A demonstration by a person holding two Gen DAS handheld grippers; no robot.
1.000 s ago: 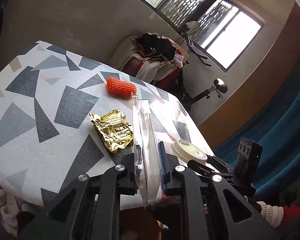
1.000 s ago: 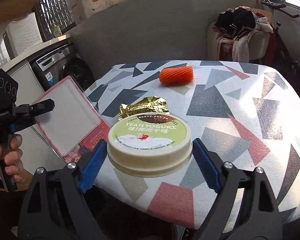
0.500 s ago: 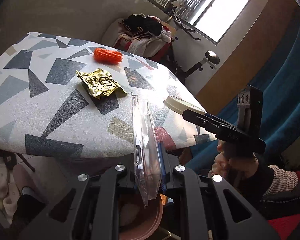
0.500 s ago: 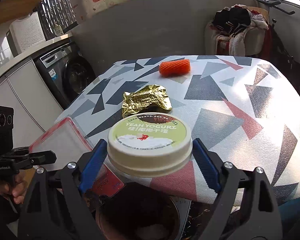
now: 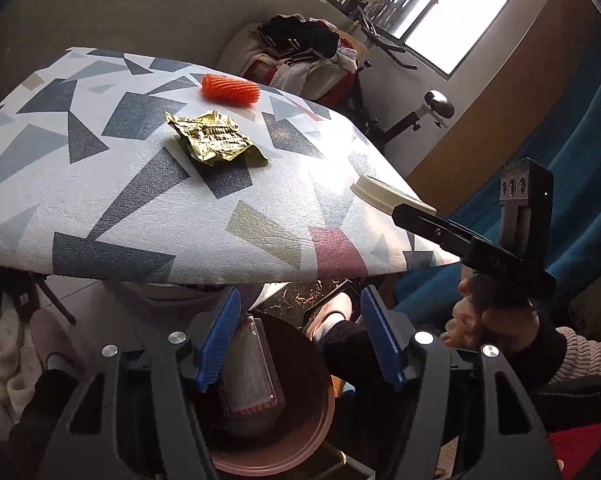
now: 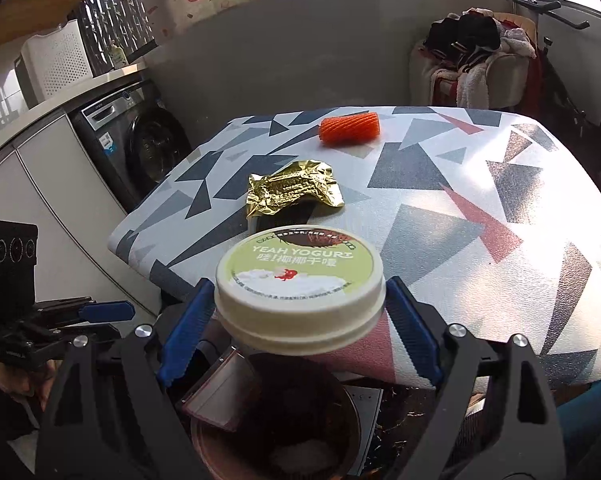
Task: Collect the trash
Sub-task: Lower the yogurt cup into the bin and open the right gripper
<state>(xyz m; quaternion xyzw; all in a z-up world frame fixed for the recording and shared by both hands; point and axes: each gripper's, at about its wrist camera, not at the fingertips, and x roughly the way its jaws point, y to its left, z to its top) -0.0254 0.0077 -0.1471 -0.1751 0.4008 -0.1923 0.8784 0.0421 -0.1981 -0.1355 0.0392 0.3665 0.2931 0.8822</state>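
Left wrist view shows my left claw now wide open with nothing in it. A moment ago it pinched the clear flat plastic case; now that case sits inside the round brown bin at 6 o'clock, below the counter edge. So one piece of trash is done.

My right claw squeezes the round white yogurt lid with the green label, right above the bin. I think it should drop next.

The crumpled gold foil wrapper and the orange foam net sleeve wait on the counter at 12 o'clock.
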